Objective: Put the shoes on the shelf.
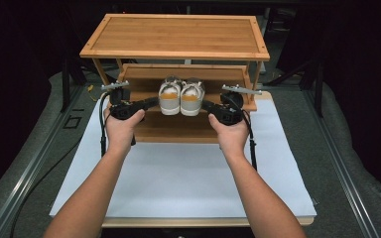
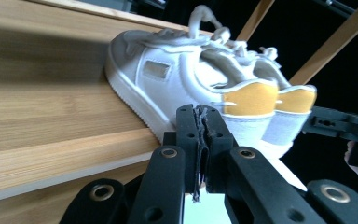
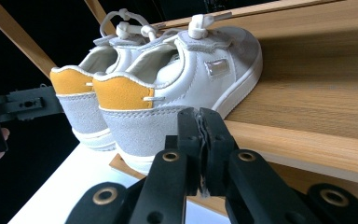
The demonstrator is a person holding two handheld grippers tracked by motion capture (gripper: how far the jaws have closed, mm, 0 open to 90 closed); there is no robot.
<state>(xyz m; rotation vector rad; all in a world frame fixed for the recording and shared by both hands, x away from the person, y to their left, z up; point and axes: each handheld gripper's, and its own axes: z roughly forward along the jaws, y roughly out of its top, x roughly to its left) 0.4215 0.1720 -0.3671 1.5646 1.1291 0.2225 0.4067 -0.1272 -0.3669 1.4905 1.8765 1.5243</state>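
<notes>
A: Where are the sneakers now?

B: The pair of white sneakers stands on the lower shelf of the bamboo shoe rack, heels over the front edge, toward me.

A: And your claws?

B: I have the left claw closed at the outer side of the left shoe, empty. The right claw is closed too, nothing between the jaws, beside the right heel. I think they flank the pair to keep it together.

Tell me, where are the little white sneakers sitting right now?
In the high view, the pair of white sneakers stands side by side on the bamboo rack's middle shelf, heels overhanging its front edge, between the left gripper and right gripper.
</notes>
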